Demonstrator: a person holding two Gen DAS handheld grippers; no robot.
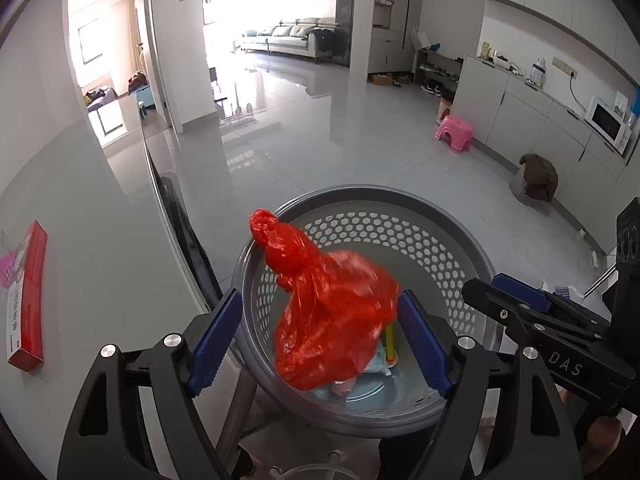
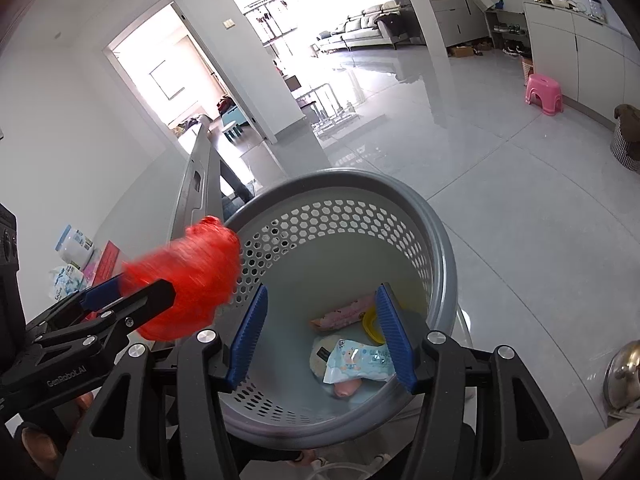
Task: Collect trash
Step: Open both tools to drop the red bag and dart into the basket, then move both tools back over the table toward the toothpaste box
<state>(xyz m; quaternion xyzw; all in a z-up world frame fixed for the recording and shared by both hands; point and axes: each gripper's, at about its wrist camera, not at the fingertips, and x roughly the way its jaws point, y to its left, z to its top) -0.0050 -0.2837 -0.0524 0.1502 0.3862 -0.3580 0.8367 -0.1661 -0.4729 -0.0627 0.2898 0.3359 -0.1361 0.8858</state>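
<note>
A crumpled red plastic bag (image 1: 324, 312) hangs blurred between the wide-apart blue pads of my left gripper (image 1: 320, 336), over the mouth of the grey perforated trash bin (image 1: 400, 232). The pads do not press on it. In the right wrist view the bag (image 2: 192, 280) is beside the bin rim (image 2: 436, 232), next to the left gripper's fingers (image 2: 132, 300). My right gripper (image 2: 320, 336) is open and empty above the bin. Inside the bin lie a blue wet-wipe pack (image 2: 356, 360), a pink wrapper (image 2: 348, 312) and a yellow piece (image 2: 370, 322). The right gripper's fingers (image 1: 516, 300) show at the right of the left wrist view.
The bin stands at the edge of a grey table (image 1: 100, 248). A red box (image 1: 26, 300) lies on the table, with a white jar (image 2: 76, 246) and a packet (image 2: 64, 278) nearby. A pink stool (image 1: 454, 128) and a dark basket (image 1: 534, 180) stand on the glossy floor.
</note>
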